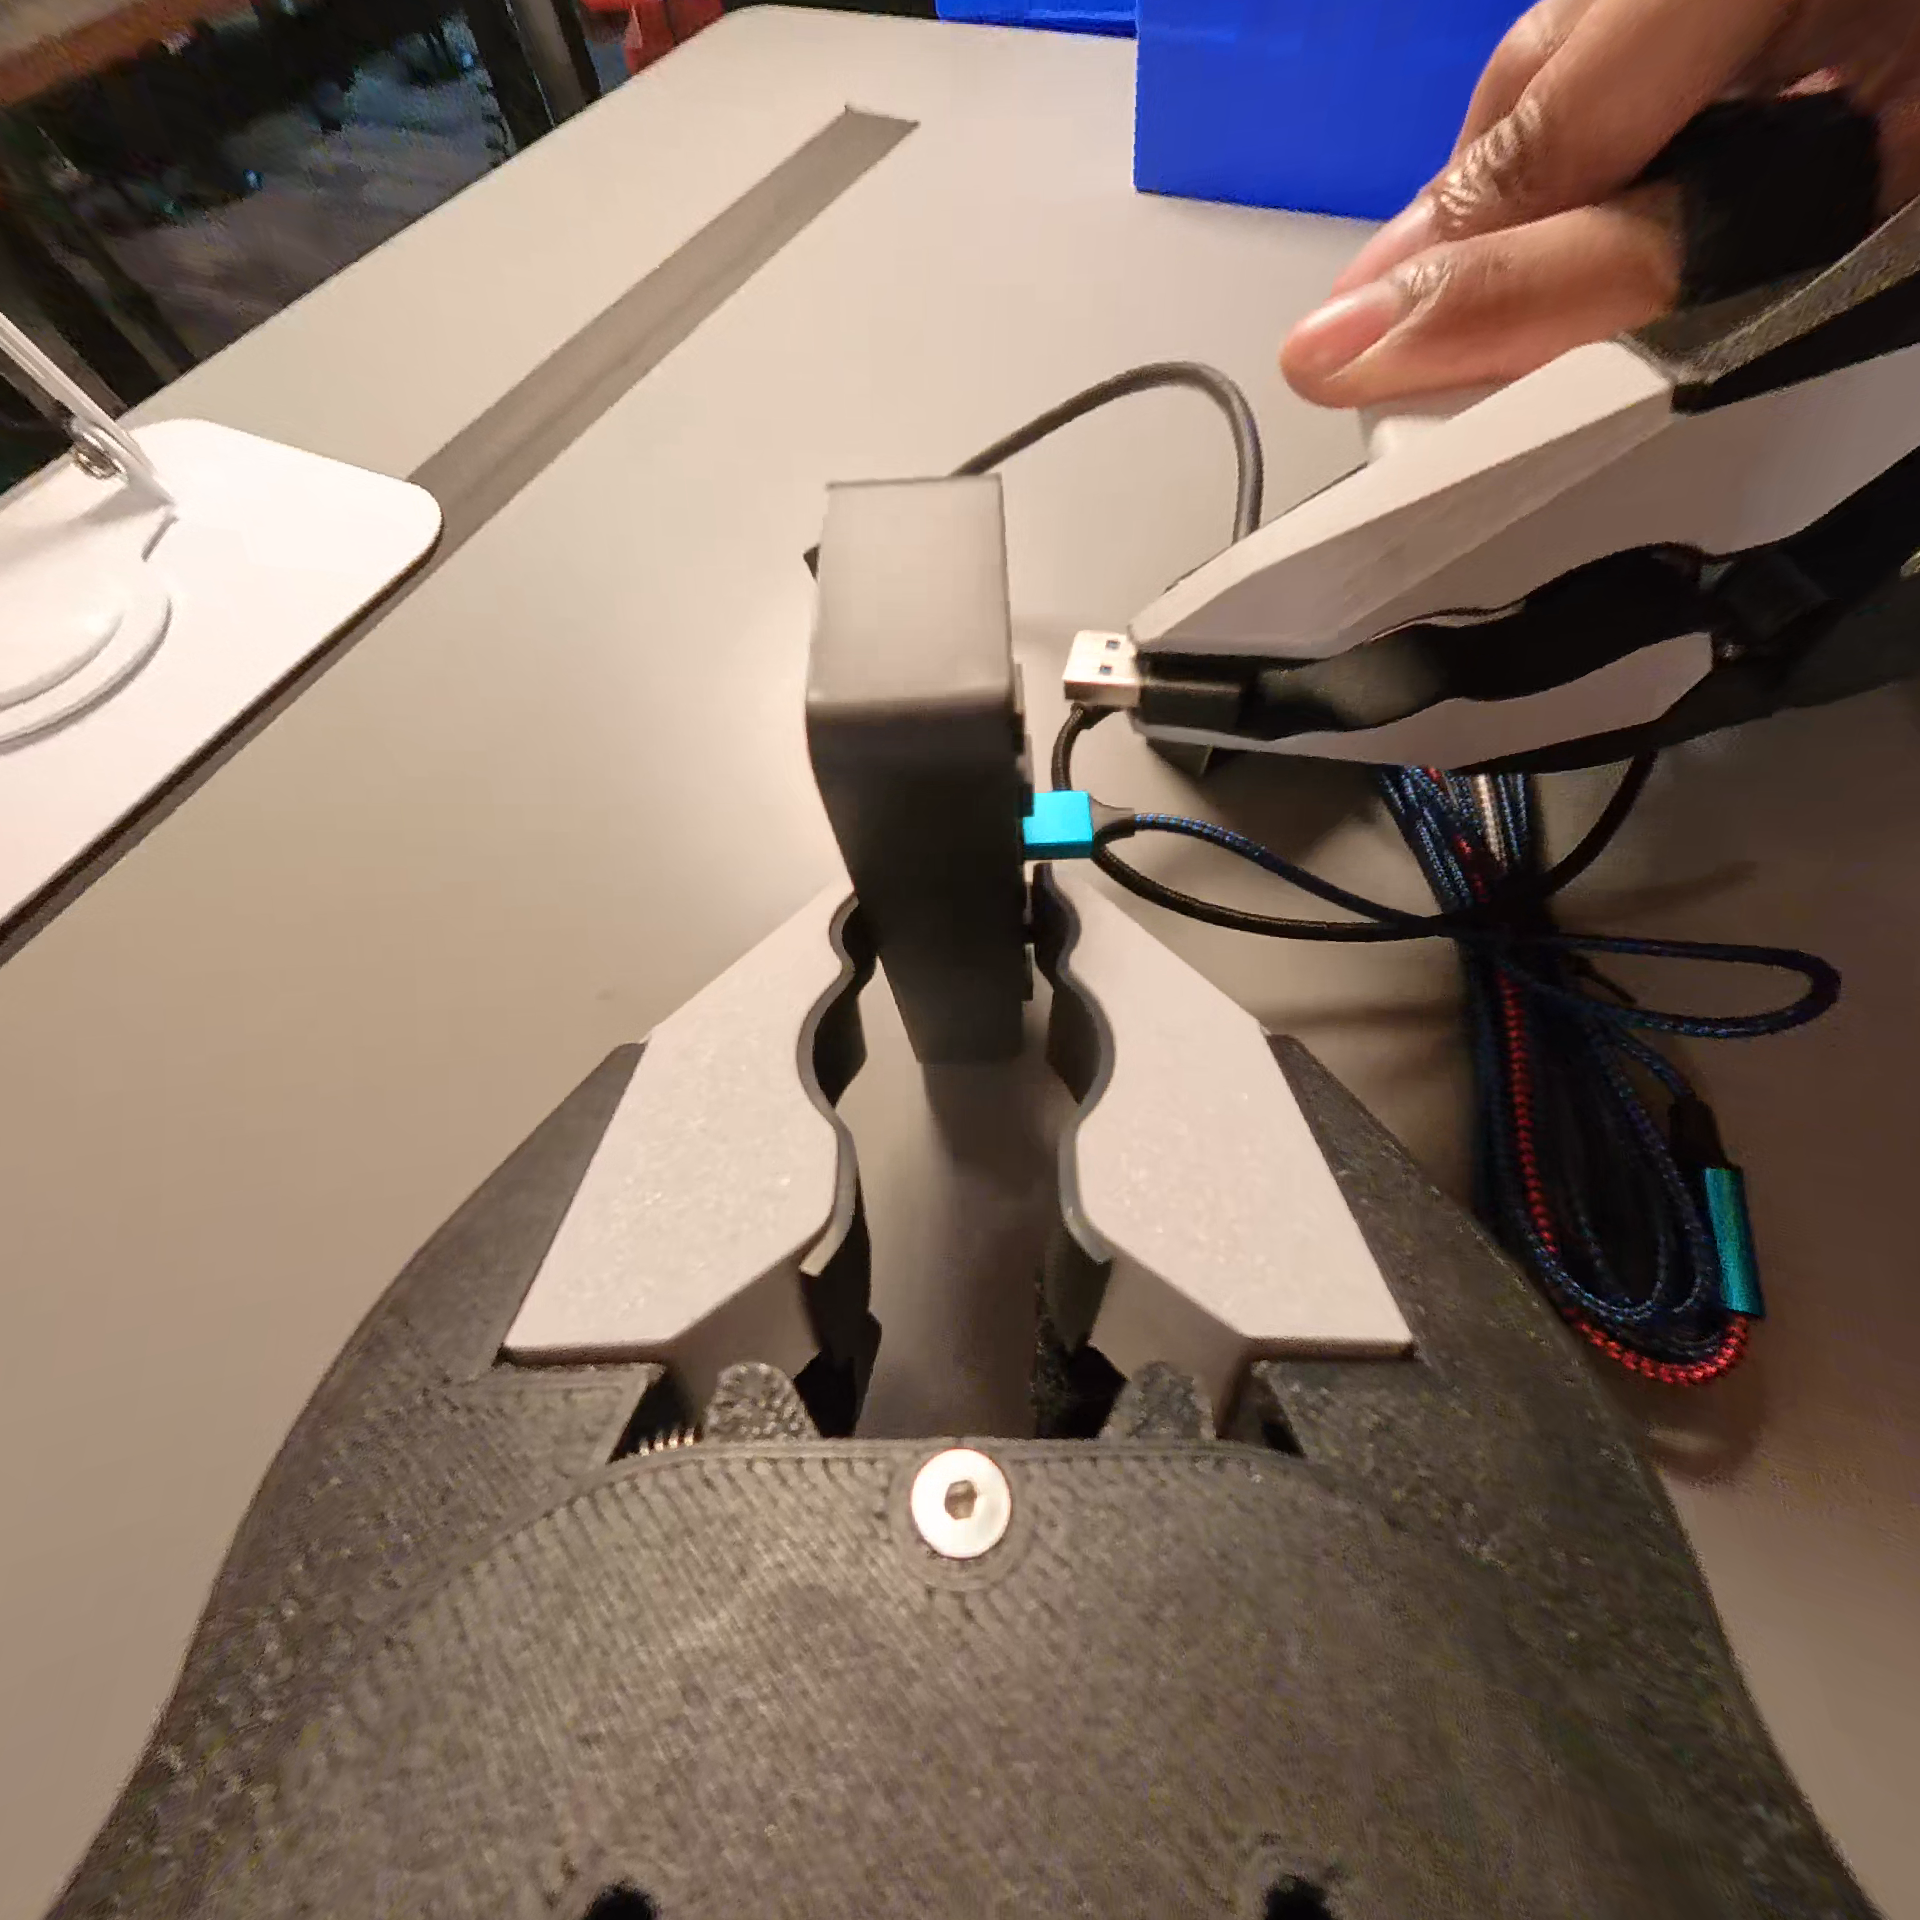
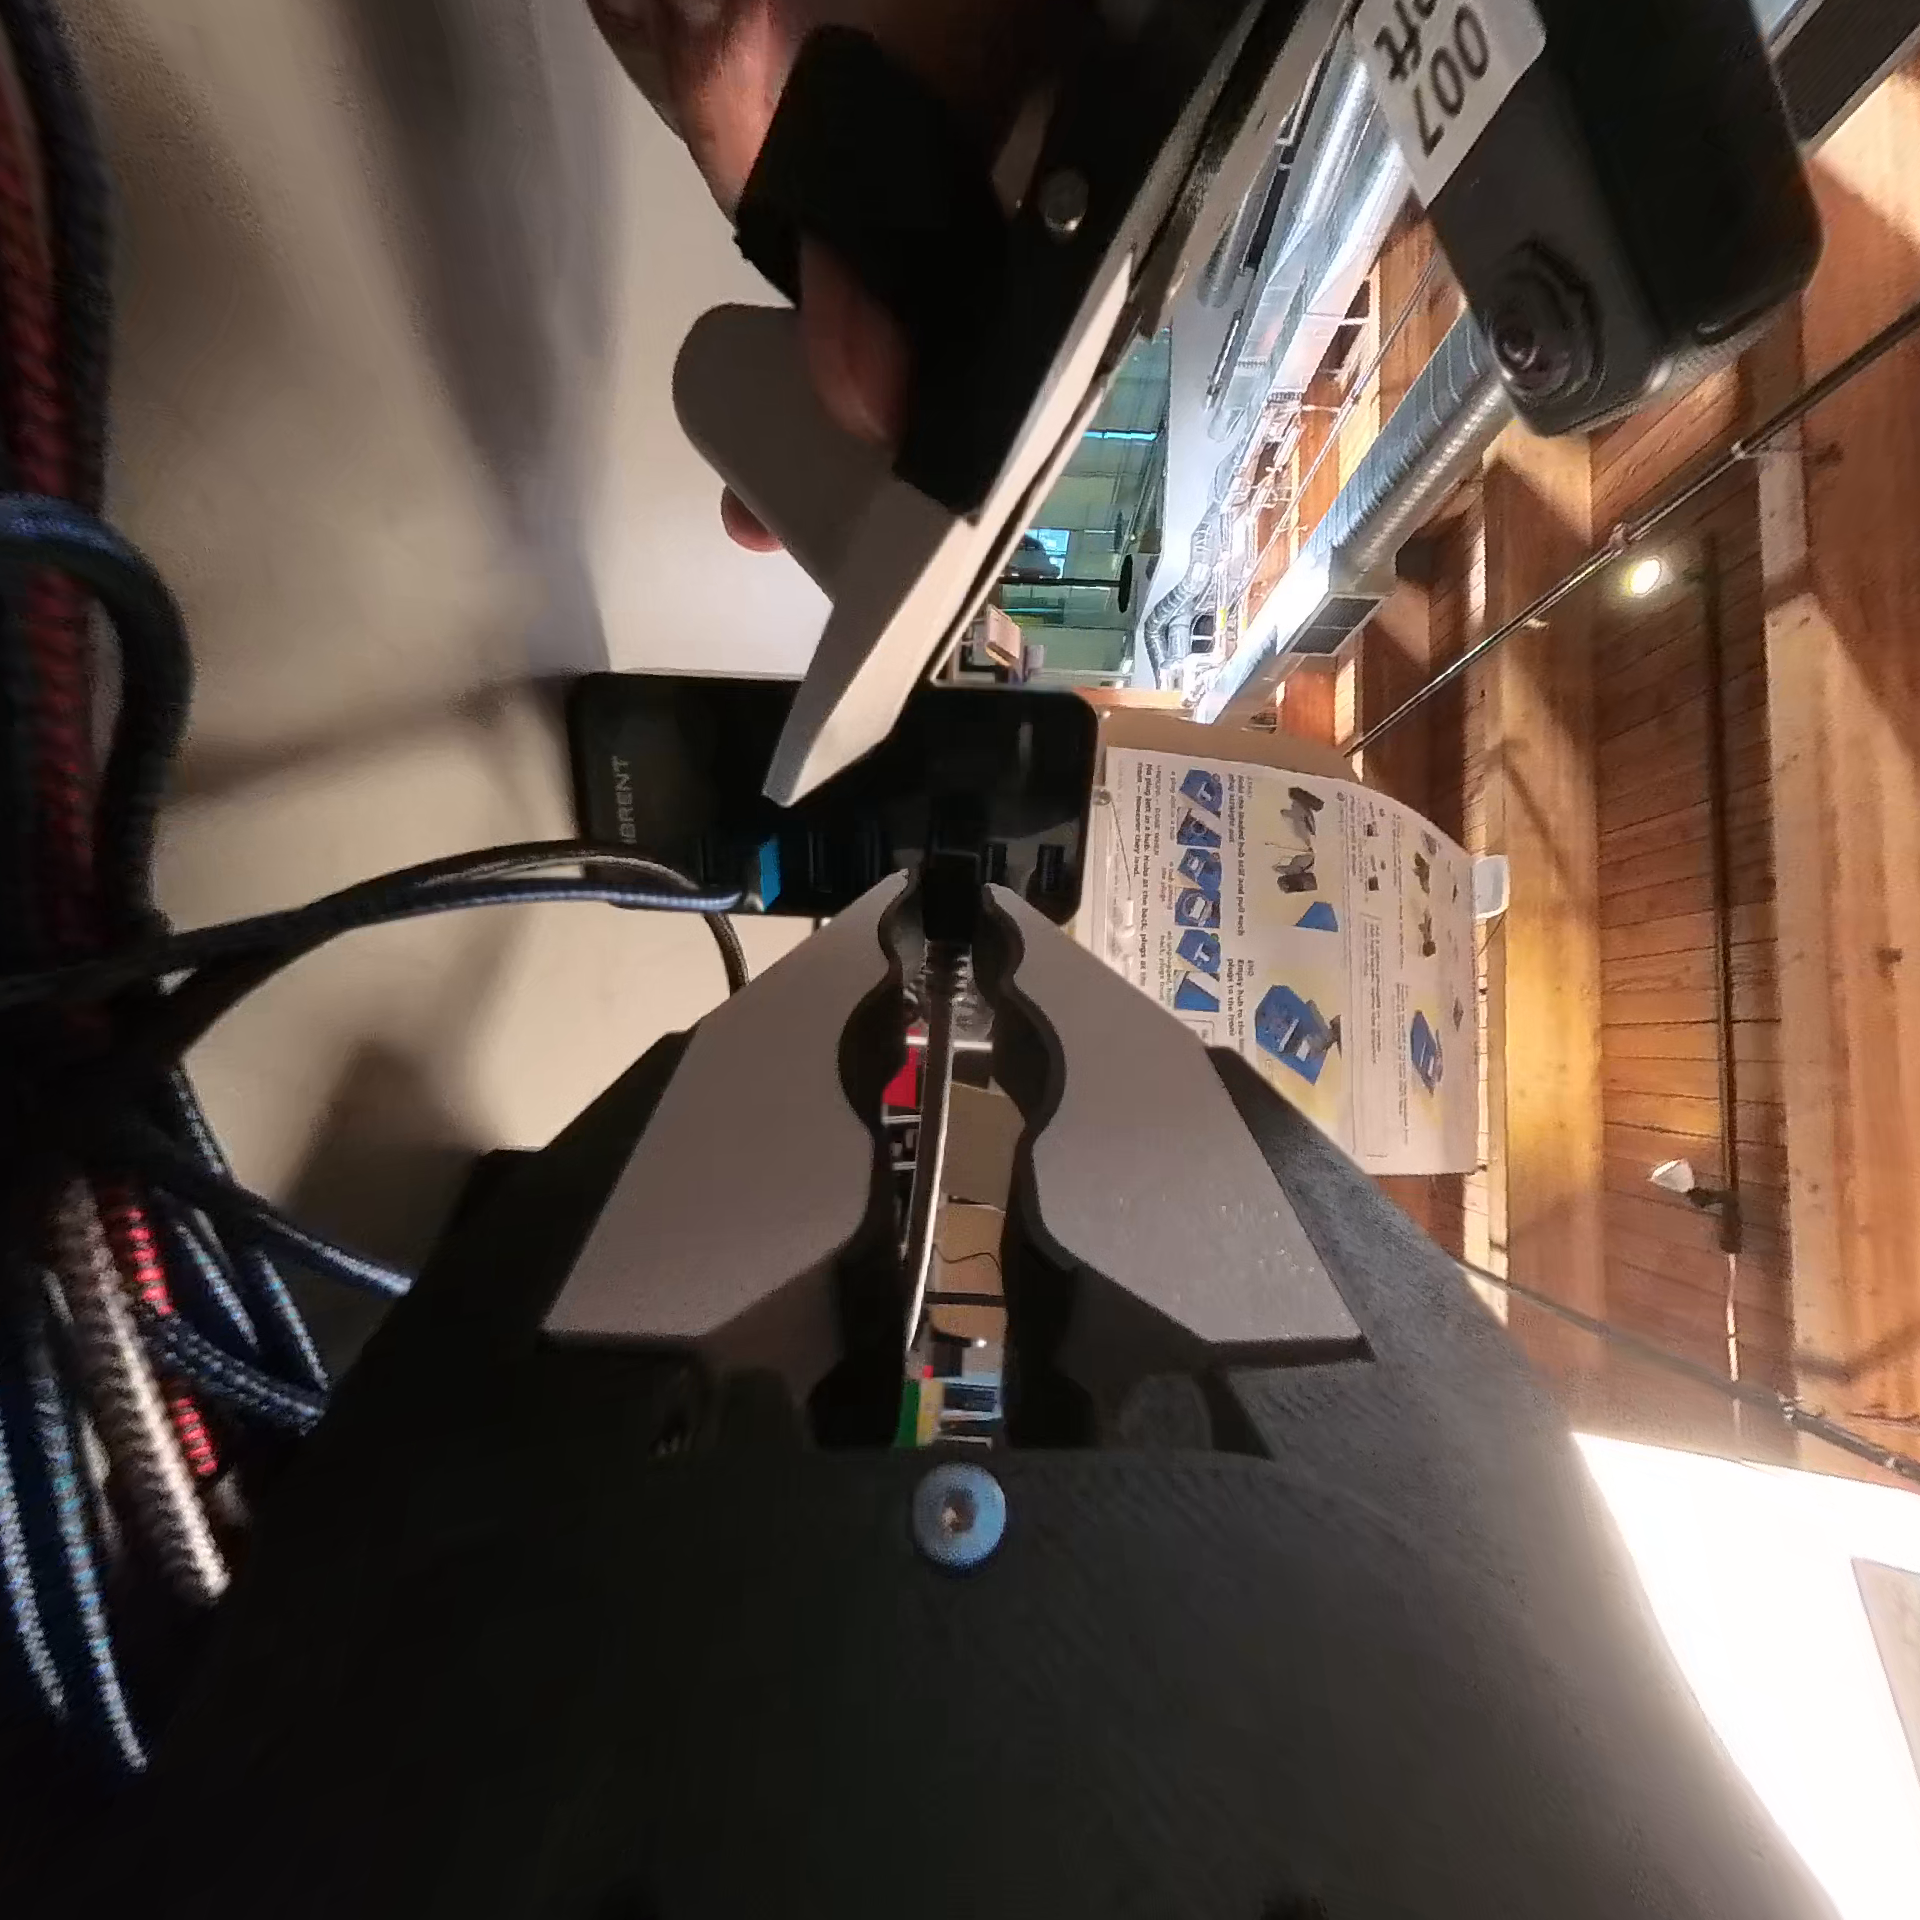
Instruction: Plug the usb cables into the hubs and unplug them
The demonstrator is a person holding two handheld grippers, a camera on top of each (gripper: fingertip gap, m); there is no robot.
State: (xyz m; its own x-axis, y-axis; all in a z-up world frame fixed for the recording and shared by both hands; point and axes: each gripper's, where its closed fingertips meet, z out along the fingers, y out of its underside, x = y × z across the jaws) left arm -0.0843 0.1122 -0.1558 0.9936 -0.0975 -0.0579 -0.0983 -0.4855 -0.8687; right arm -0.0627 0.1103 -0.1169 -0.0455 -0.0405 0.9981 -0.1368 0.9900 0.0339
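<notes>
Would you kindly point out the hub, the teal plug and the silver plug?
hub (image 1: 914, 665): left wrist view, its top face.
teal plug (image 1: 1057, 827): left wrist view, its shell.
silver plug (image 1: 1103, 668): left wrist view, its metal tip.

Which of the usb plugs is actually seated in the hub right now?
The teal plug is seated in the dark hub. The black plug with bare metal tip is outside, held in the right gripper.

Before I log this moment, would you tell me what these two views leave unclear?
- Left wrist view: the hub shows its back, so its free ports are hidden.
- Right wrist view: the left gripper covers part of the hub; port count unclear.
- Left wrist view: the cable bundle overlaps; individual cables cannot be traced.
- Right wrist view: the black plug blocks its own target port.
</notes>
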